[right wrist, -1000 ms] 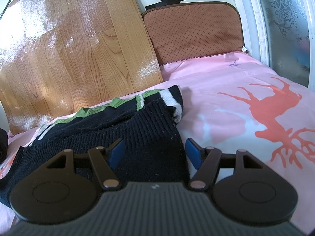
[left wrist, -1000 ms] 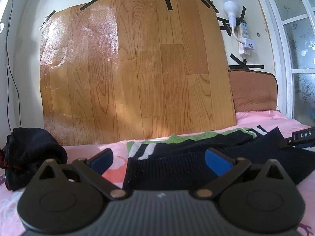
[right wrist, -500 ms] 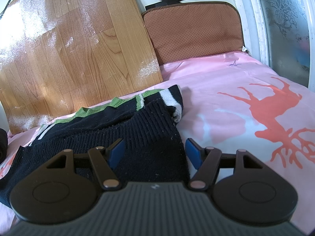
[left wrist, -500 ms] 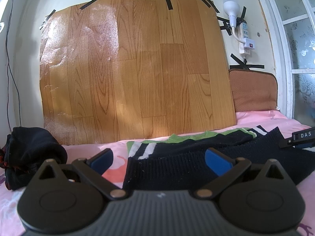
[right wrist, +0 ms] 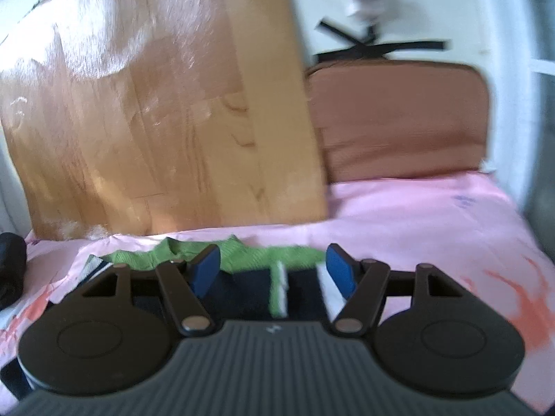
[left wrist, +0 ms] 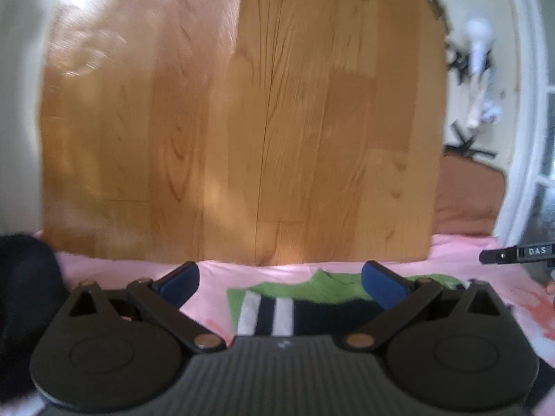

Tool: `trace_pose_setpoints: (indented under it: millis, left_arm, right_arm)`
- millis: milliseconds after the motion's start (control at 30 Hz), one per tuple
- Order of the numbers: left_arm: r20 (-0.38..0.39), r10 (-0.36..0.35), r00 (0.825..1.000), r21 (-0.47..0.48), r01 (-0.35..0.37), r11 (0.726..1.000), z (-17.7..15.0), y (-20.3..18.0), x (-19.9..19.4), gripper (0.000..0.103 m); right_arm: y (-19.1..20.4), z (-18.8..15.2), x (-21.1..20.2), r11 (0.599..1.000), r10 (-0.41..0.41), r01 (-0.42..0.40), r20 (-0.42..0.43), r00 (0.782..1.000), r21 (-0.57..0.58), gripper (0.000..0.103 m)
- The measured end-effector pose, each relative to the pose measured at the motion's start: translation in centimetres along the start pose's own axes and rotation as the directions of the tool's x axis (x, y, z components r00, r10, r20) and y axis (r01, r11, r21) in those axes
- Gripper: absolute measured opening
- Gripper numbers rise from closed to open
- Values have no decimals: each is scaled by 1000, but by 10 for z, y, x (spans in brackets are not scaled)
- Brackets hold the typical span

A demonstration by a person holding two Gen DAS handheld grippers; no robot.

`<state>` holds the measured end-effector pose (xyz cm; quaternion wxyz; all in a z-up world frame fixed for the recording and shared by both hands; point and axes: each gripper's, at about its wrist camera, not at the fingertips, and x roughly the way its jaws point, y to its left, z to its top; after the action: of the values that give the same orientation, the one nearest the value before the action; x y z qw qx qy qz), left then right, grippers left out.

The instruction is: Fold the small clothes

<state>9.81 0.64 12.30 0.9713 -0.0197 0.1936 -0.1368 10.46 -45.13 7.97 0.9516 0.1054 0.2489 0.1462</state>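
Both grippers have lifted and pulled back from the sweater since the earlier frames, where they sat low over its black knit; the views are now blurred with motion and look further over the bed. The left gripper has its fingers spread wide with nothing between them, only the striped cuff and green hem showing below the gap. The right gripper is likewise released, its blue pads clear of the cloth; the white and green stripes lie beneath, apart from the pads as far as the blur allows.

The sweater lies on the pink bed, near the foot of the wood-grain board leaning on the far wall, with its green edge on the far side and black body running toward the grippers. It appears bunched or already doubled over on itself, though most of the body is hidden behind the gripper housings, so how many folds are in place cannot be told. A dark bundle sits at the far left of the bed, perhaps another garment, folded or waiting. A brown cushion stands to the right of the board.

Judging by the empty fingers and the flat-lying cloth, one fold seems just set down; further folding and tidying of this piece probably remain.
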Motion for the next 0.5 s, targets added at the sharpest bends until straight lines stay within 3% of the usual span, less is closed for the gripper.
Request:
trace_pose_setpoints:
  millis: [67, 167, 233, 300, 400, 467, 500]
  left_arm:
    - [-77, 13, 997, 18, -12, 1000, 16, -2, 52, 102]
    - [-139, -23, 990, 46, 29, 999, 26, -16, 111, 102]
    - [-174, -12, 985, 85, 27, 996, 24, -30, 146, 102]
    - [-246, -17, 969, 64, 34, 997, 19, -38, 178, 100]
    - [-343, -25, 939, 21, 35, 999, 7, -42, 216, 80]
    - [-398, -52, 916, -30, 44, 999, -2, -37, 232, 41]
    - [-424, -83, 902, -68, 60, 996, -7, -34, 237, 36]
  right_arm:
    - [3, 17, 45, 998, 54, -58, -117, 992, -25, 69]
    - [11, 29, 106, 995, 31, -50, -209, 977, -86, 70]
    - [13, 31, 140, 995, 45, -67, -268, 962, -72, 70]
    - [12, 32, 169, 996, 61, -79, -317, 946, -44, 70]
    - [15, 27, 196, 991, 122, -134, -370, 921, -7, 70]
    - [21, 24, 207, 989, 127, -149, -394, 910, -24, 69]
    - [24, 21, 208, 988, 120, -149, -383, 916, -46, 63]
